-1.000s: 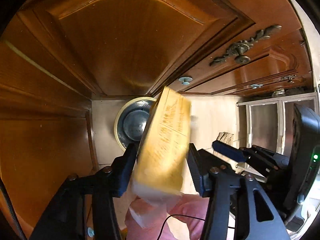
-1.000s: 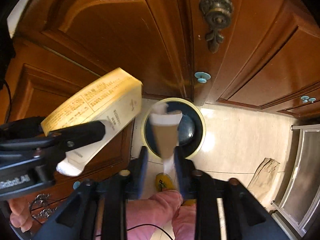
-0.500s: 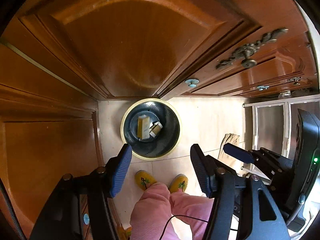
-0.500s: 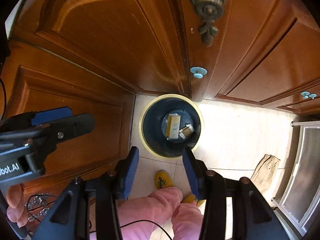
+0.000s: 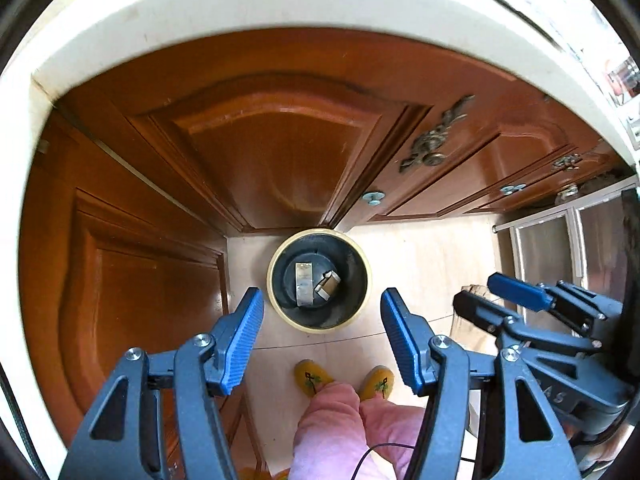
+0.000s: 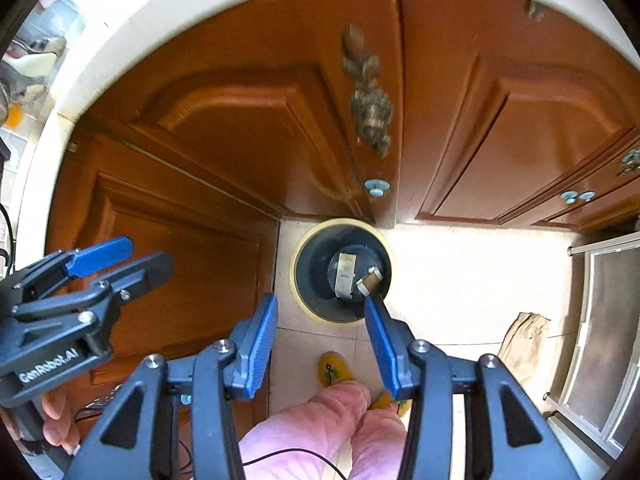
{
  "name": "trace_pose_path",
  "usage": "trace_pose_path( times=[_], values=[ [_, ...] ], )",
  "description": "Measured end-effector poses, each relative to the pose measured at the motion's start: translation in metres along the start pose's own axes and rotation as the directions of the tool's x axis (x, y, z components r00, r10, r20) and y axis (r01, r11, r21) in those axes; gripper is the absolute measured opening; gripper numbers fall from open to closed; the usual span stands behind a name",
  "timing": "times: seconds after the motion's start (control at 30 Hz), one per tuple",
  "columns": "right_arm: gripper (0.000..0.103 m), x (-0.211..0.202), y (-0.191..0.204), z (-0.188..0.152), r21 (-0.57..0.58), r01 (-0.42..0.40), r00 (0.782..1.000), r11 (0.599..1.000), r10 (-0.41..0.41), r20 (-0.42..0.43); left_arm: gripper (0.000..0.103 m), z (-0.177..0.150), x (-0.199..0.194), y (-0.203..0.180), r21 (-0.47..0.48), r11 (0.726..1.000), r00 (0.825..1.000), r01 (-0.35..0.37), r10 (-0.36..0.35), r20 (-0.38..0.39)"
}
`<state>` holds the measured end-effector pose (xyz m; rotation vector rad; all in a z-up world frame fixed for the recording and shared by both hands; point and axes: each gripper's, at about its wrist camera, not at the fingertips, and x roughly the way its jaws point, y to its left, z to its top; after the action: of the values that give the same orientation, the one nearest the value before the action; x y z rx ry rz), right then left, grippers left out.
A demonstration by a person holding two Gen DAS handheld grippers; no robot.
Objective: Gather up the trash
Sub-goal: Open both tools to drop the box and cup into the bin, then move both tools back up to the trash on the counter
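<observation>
Both claws point almost straight down over the floor, empty. Left claw (image 5: 322, 336): jaws standing well apart, nothing between the blue pads; the gap widened moments ago and is now bare. Right claw (image 6: 320, 338): the same, jaws recently parted, gap bare. Trash bin (image 5: 319, 280), dark inside with a pale yellow rim, stands on the tiled floor directly below and slightly ahead of both claws, tucked into the corner where the wooden cabinet doors (image 5: 276, 148) meet. In the bottom of the bin lie two pieces of trash: a long flat carton (image 5: 304, 288) and, just beside it toward the right claw's side, a small crumpled paper cup (image 5: 327, 285), tilted against the bin wall. Both appear to be fully inside, nothing hanging over the rim. Person's pink trouser legs (image 5: 340, 420) and yellow slippers (image 5: 312, 376) sit nearer than the bin, under the claws. Pale edge of the desk (image 5: 240, 20) curves across the top of both views, above the cabinets. Judgement: this drop looks complete; the step in hand is clearing away to fetch more. To do it well, lift both claws straight up, keep the jaws parted and keep the two tools from knocking together. Steer clear of the desk edge and the ornate door handle (image 6: 370, 108). A brown paper bag (image 6: 524, 340) lies on the floor off to the right claw's outer side; whether it counts as trash I cannot tell.
</observation>
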<state>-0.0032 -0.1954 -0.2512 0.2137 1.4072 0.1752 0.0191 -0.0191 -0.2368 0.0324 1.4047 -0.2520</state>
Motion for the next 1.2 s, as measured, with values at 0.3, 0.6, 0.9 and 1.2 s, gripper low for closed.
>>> trace_pose_path(
  times=[0.3,0.6,0.9,1.2],
  values=[
    [0.046,-0.075,0.0,-0.003,0.026,0.017,0.997,1.0,-0.019,0.08,0.059,0.008,-0.063,-0.018,0.044,0.999,0.996,-0.004,0.0,0.089],
    [0.046,-0.138,0.007,0.0,0.06,0.016,0.979,0.998,-0.028,0.204,0.059,0.034,-0.127,-0.021,0.068,0.998,0.976,0.019,-0.033,0.214],
    [0.046,-0.193,0.025,0.011,0.061,0.015,0.944,0.998,-0.034,0.328,0.059,0.05,-0.194,-0.025,0.083,0.997,0.939,-0.007,-0.022,0.342],
    [0.046,-0.238,0.047,0.023,0.035,0.013,0.899,0.999,-0.027,0.436,0.059,0.066,-0.234,-0.019,0.088,0.996,0.911,0.021,-0.056,0.409]
  ],
)
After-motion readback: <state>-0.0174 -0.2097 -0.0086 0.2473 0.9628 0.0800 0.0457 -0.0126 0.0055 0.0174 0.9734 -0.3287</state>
